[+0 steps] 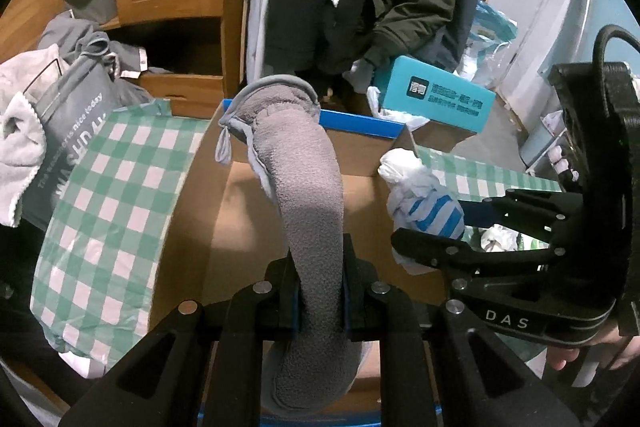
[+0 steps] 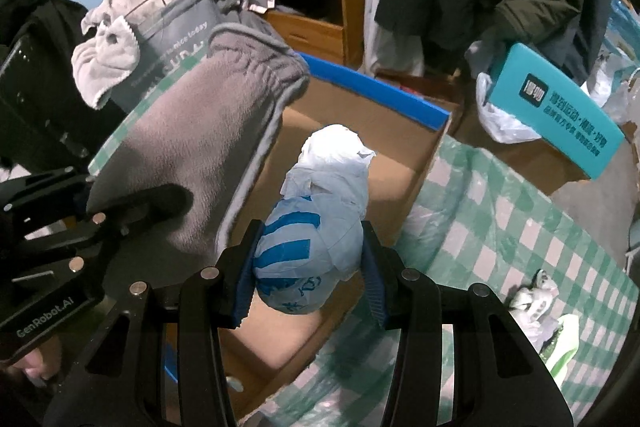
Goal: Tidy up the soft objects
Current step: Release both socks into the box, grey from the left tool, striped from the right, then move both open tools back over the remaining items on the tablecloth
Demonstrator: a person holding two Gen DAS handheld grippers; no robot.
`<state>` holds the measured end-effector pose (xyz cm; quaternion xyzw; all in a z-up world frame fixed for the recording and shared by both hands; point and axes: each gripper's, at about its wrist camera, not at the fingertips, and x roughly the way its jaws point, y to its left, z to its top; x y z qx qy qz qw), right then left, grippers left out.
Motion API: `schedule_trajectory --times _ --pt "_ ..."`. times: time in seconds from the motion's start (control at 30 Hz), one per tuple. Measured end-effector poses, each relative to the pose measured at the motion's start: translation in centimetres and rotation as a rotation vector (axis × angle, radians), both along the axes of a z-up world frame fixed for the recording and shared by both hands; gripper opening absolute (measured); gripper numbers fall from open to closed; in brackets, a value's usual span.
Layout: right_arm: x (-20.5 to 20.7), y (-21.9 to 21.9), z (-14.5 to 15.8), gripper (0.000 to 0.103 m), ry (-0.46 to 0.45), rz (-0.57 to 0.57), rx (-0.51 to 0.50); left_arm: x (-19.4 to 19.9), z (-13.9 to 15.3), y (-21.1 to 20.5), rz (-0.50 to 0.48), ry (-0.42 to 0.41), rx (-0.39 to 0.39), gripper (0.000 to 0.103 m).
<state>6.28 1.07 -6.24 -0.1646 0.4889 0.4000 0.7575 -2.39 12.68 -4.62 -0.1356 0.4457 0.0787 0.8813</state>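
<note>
The green-and-white checked cloth [image 1: 108, 195] is spreading across the left of the left wrist view and the lower right of the right wrist view, lying around an open cardboard box [image 2: 404, 155] with a blue-taped rim. The box is filling the centre of both views, directly under what you are carrying.

In your left hand-held gripper [image 1: 318, 291], at the bottom centre of the left wrist view, you are pinching a grey fleece pouch [image 1: 308, 195]; the jaws are standing narrow, pressed on the fabric from both sides. The pouch is running up from the jaws toward the frame's centre, its gathered opening and small loop topping out at the box's far rim. In the right wrist view it is showing as a broad grey sheet at centre left, hanging over the box's left wall.

In your right hand-held gripper [image 2: 308, 267], at the lower centre of the right wrist view, you are gripping a knotted blue-and-white plastic bag bundle [image 2: 316, 227]; the jaws are standing about half wide, with the blue pads touching the bundle on each side. The bundle is sitting above the box's open interior, just right of the pouch.

A teal carton [image 2: 560, 107] is lying at the upper right, beyond the box.
</note>
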Motion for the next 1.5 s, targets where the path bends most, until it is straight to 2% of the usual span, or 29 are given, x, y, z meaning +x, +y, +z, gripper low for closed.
schedule_trajectory --times 0.1,0.13,0.2,0.33,0.6,0.73,1.5 --pt "-0.1 0.2 -0.1 0.048 -0.009 -0.001 -0.012 0.1 -0.4 0.4 0.018 0.024 0.002 0.025" --pt "-0.1 0.3 -0.2 0.052 -0.008 0.001 -0.012 0.2 -0.6 0.5 0.022 0.031 0.005 0.028" --pt "0.0 0.2 -0.2 0.06 -0.008 -0.005 -0.011 0.2 -0.7 0.7 0.035 0.04 0.016 0.029" --pt "0.3 0.1 0.1 0.068 -0.001 -0.009 -0.001 0.1 -0.3 0.6 0.044 0.027 0.032 0.044" --pt "0.9 -1.0 0.5 0.069 -0.017 -0.042 0.007 0.1 0.0 0.4 0.041 0.024 0.029 0.046" --pt "1.4 -1.9 0.5 0.069 -0.014 -0.063 0.011 0.4 0.2 -0.1 0.029 0.016 0.033 0.055" --pt "2.4 -8.8 1.7 0.078 -0.068 -0.161 0.02 3.2 0.1 -5.1 -0.078 0.022 -0.019 0.061"
